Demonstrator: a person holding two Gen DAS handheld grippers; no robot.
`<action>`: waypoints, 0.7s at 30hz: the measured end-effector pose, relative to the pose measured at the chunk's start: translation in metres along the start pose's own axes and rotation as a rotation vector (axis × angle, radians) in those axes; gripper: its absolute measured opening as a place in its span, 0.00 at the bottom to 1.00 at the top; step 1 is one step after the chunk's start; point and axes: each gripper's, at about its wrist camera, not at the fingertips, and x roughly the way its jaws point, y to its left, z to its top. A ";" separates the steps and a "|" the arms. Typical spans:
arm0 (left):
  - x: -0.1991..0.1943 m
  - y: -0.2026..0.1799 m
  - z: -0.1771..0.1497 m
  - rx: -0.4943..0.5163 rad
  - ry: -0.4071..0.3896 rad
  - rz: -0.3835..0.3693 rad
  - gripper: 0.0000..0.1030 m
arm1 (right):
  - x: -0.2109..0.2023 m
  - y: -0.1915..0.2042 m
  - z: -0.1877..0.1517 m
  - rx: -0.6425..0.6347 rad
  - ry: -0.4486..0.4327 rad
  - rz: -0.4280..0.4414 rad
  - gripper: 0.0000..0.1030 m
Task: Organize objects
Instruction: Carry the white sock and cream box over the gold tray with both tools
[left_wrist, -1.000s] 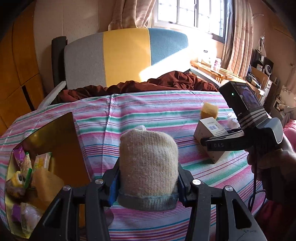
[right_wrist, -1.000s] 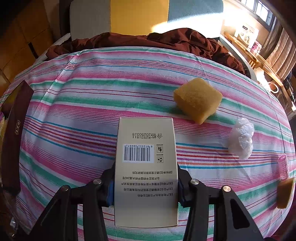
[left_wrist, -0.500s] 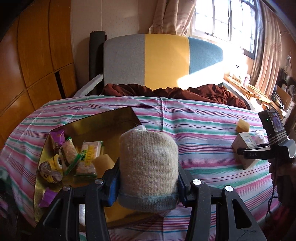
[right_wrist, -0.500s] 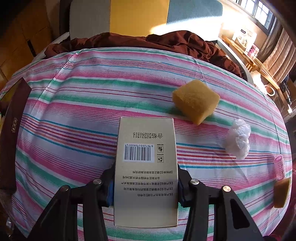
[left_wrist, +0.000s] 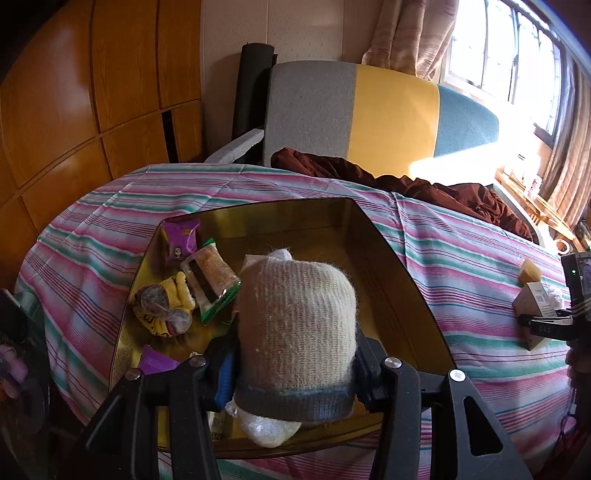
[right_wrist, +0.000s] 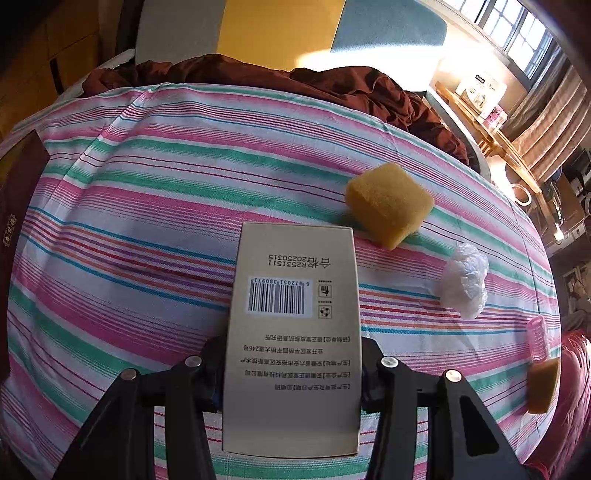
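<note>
My left gripper (left_wrist: 295, 373) is shut on a cream knitted bundle with a grey-blue cuff (left_wrist: 295, 325) and holds it over the near part of a gold tray (left_wrist: 388, 258). The tray holds several snack packets (left_wrist: 207, 277) and a yellow sock (left_wrist: 173, 302). My right gripper (right_wrist: 291, 373) is shut on a beige carton with a barcode (right_wrist: 291, 332) above the striped tablecloth (right_wrist: 147, 206). The carton also shows at the far right of the left wrist view (left_wrist: 533, 306).
A yellow sponge (right_wrist: 388, 203), a crumpled clear plastic bag (right_wrist: 465, 280), a pink hair roller (right_wrist: 537, 338) and a second sponge (right_wrist: 541, 384) lie on the cloth to the right. A dark lid (right_wrist: 14, 221) sits at the left. A brown blanket (left_wrist: 443, 188) and striped chair (left_wrist: 388, 110) stand behind.
My left gripper has swung left with the knitted bundle, from over the cloth to over the gold tray. The right gripper with the carton has barely moved.
</note>
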 end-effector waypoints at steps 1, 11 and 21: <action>0.001 0.004 -0.001 -0.009 0.002 0.006 0.49 | -0.001 0.001 -0.001 0.002 0.001 0.000 0.49; 0.026 0.032 -0.004 -0.071 0.058 0.029 0.49 | -0.028 0.059 -0.005 -0.045 -0.025 0.136 0.48; 0.053 0.046 0.002 -0.138 0.129 -0.008 0.50 | -0.099 0.145 0.040 -0.136 -0.187 0.341 0.49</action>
